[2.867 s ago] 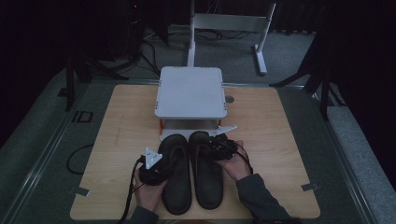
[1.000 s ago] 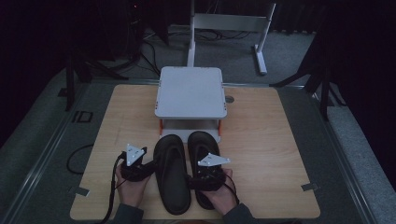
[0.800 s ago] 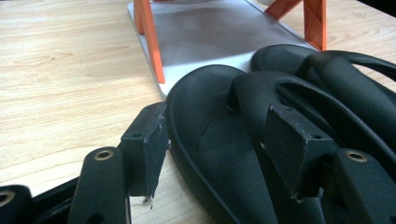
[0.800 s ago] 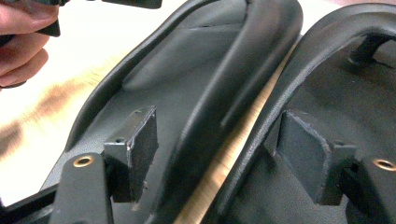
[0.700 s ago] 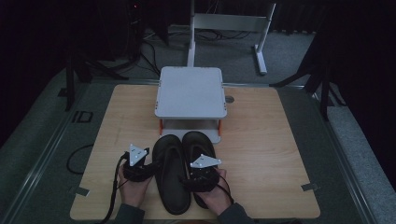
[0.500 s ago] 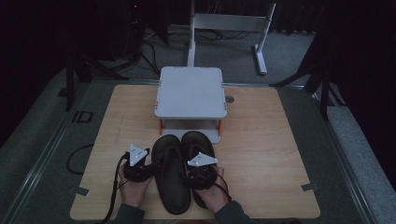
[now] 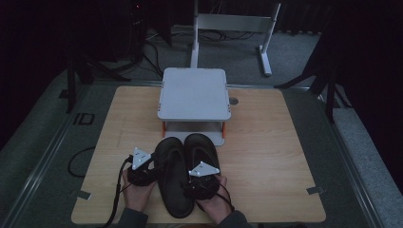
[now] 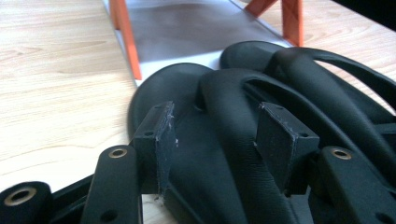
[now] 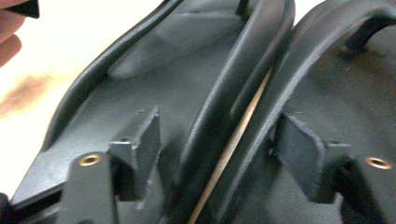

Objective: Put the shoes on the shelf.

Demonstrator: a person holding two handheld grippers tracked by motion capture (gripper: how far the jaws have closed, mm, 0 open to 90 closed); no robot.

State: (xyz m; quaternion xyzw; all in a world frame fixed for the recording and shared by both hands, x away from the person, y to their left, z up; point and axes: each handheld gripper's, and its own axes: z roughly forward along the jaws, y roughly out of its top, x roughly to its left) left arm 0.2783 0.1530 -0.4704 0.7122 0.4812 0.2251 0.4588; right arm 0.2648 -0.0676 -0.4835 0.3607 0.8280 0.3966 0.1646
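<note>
Our left tool [image 7: 141, 167] stands with its jaws parted astride the outer edge and strap of the left sandal [image 7: 174, 178]; they have just been closing, yet the pads [image 8: 158, 140] do not press yet. Our right tool [image 7: 203, 179] is open too, its jaws straddling the two inner straps where the right sandal [image 7: 202, 149] lies against the left. Both sandals lie side by side near the front edge of the bench [image 7: 266, 156], toes toward the white rack [image 7: 194, 93]. We judge the pair is being squared up; next comes a firm pinch on each. Open room lies toward the right edge.
</note>
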